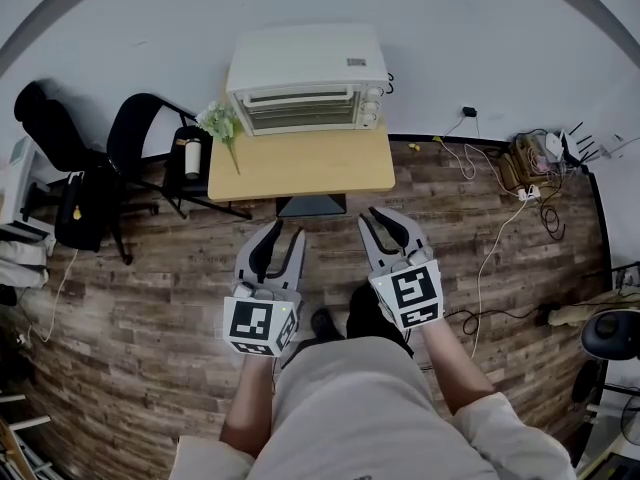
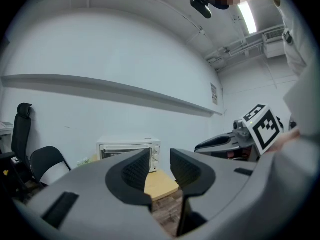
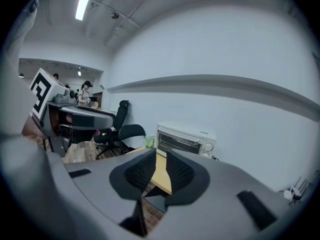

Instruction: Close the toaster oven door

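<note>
Left gripper [image 1: 285, 230] open: its own view shows the jaws apart with a clear gap and nothing between them, only table and floor seen through the gap. Right gripper [image 1: 380, 216] also open, its gap narrower than the left's, no object between the pads, not touching anything. Both are held side by side in front of the person's body, near each other but not touching, marker cubes toward the person, jaws aimed ahead at the table. Toaster oven [image 1: 308, 93] sits straight ahead of both grippers, well apart from them, at the far end of a wooden table [image 1: 300, 168] against the white wall [image 1: 450, 38]. Its glass door faces the grippers and looks upright against the front, handle bar along the top, knobs on the side nearer the right gripper. The table's near edge lies between the grippers and the oven; neither gripper reaches over it. Small bunch of flowers [image 1: 220, 123] lies at the table corner ahead and left of the left gripper, just beside the oven. Two black office chairs [image 1: 140, 143] stand further out to the left of the left gripper. Loose cables [image 1: 500, 188] and a power strip lie on the wood-plank floor [image 1: 150, 288], ahead and right of the right gripper.
</note>
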The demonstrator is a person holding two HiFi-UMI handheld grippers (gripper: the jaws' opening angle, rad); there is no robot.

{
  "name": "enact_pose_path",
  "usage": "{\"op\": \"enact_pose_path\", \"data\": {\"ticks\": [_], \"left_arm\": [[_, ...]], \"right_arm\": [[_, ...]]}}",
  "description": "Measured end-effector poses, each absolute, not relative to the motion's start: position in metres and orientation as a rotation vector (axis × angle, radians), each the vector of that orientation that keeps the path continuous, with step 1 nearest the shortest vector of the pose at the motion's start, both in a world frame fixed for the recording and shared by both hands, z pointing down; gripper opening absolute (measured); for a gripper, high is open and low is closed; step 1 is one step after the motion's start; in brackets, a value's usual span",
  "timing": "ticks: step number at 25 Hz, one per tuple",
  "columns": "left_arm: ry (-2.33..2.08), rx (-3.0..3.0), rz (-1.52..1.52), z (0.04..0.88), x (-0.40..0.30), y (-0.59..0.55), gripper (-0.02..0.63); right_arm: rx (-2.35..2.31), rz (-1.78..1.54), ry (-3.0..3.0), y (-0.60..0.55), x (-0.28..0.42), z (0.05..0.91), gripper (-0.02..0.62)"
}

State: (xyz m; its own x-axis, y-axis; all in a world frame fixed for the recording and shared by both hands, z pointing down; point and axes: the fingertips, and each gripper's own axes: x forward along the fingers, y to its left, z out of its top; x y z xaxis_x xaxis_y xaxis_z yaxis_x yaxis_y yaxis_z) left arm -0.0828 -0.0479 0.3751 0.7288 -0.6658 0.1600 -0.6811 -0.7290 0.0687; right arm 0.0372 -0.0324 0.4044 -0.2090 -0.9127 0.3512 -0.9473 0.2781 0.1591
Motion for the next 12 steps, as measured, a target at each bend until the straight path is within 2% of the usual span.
{"op": "enact_pose_path", "data": {"ticks": [12], "left_arm": [[-1.078, 2.827, 0.149, 0.361, -0.074, -0.045, 0.093]], "right_arm": [[1.69, 0.154, -2.28, -0.019, 0.024, 0.385, 0.021]]}}
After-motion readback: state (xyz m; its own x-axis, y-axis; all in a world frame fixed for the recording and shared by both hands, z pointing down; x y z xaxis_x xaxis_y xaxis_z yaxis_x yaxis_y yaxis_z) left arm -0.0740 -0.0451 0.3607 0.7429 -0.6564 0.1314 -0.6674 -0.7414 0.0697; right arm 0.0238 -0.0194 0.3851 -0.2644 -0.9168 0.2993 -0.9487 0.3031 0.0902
